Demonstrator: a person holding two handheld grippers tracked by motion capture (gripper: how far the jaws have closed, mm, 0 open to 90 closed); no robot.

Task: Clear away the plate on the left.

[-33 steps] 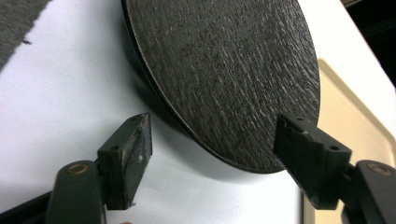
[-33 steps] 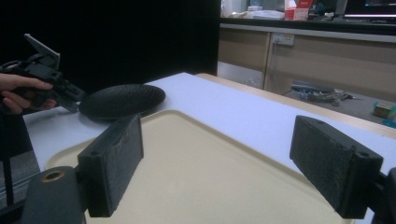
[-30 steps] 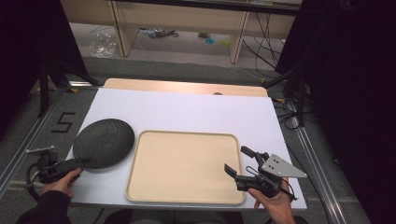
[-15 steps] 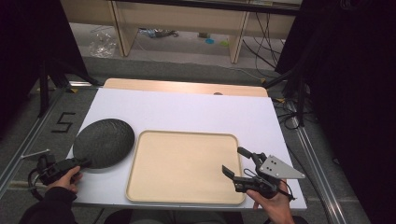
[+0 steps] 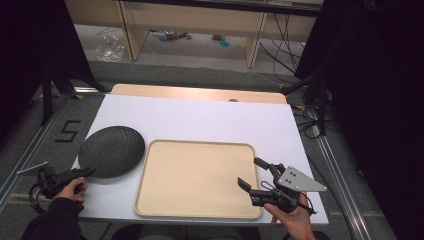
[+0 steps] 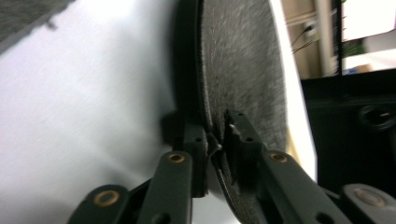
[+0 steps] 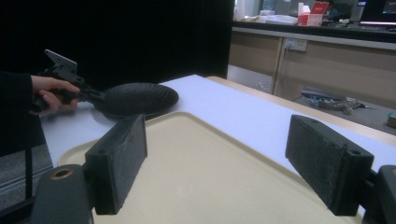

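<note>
- High view: a dark grey, round textured mat (image 5: pixel 112 150) lies at the left edge of the white counter (image 5: pixel 200 120), toward the near left corner, its right rim just beside the left rim of a beige tray (image 5: pixel 195 177).
- The left gripper (image 5: pixel 86 171) comes in from the counter's near left corner, held by a hand (image 5: pixel 70 189) in a dark sleeve, and meets the mat at its near rim.
- Left gripper view: the two black jaws are clamped on the mat's (image 6: pixel 243 70) thin edge, one jaw on each face of it, with the rim pinched between them; the white counter (image 6: pixel 93 93) runs past on one side.
- The tray sits along the near edge of the counter, at its middle, flat and bare.
- The right gripper (image 5: pixel 254 174) hovers over the tray's near right corner, its jaws spread apart with nothing between them; the hand (image 5: pixel 292 217) holding it rises from the near edge, the grey three-cornered plate (image 5: pixel 299 179) on top.
- Right gripper view: the two padded jaws stand wide apart above the tray (image 7: pixel 210 177); beyond it lies the mat (image 7: pixel 140 98), with the left gripper (image 7: pixel 95 95) at its rim.
- A light wooden strip (image 5: pixel 200 93) borders the counter's far edge.
</note>
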